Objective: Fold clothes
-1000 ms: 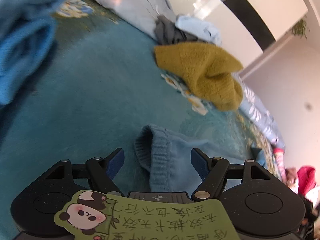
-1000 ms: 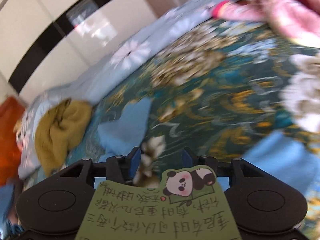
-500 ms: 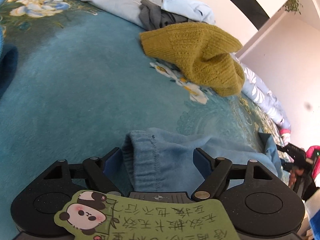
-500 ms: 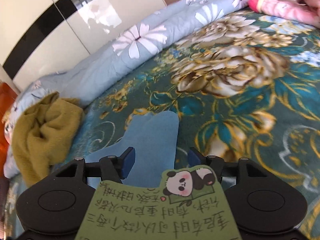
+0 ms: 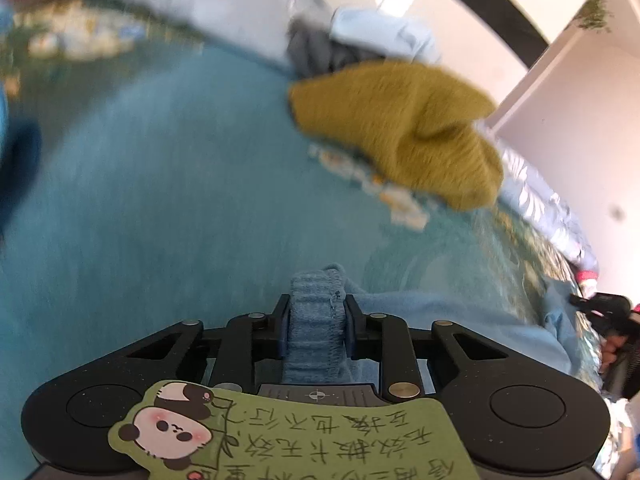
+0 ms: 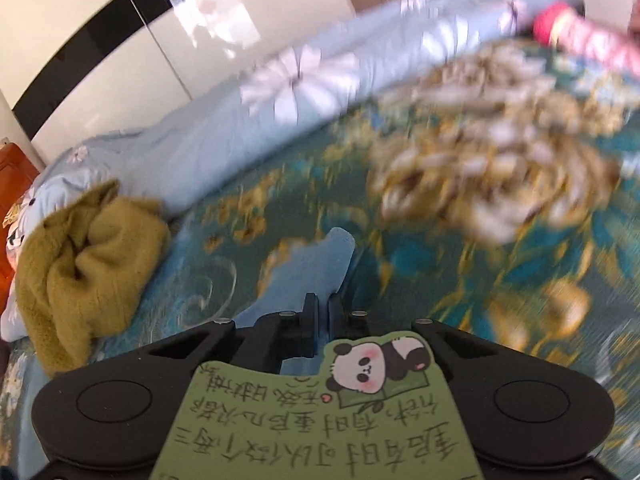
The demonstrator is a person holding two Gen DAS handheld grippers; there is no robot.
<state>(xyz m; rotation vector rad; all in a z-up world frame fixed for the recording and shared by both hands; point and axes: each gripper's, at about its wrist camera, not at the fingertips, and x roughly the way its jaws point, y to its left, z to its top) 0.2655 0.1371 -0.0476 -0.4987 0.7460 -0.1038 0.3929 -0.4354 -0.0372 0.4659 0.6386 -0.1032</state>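
Note:
A light blue garment [image 5: 440, 320] lies stretched across the teal bedspread [image 5: 140, 200]. My left gripper [image 5: 315, 320] is shut on its ribbed cuff [image 5: 314, 332]. My right gripper [image 6: 322, 312] is shut on the other end of the same light blue garment [image 6: 312, 272], whose corner sticks out past the fingers. The right gripper also shows at the far right of the left wrist view [image 5: 600, 308]. Both views are blurred by motion.
A mustard knit sweater [image 5: 400, 132] lies bunched at the far side of the bed, also in the right wrist view [image 6: 80, 256]. Grey [image 5: 320, 52] and pale blue clothes [image 5: 384, 32] lie behind it. A pale floral quilt [image 6: 280, 100] runs along the wall.
Both grippers were open around the blue garment's ends half a second ago; now both have closed on it. The cuff is bunched between the left fingers.

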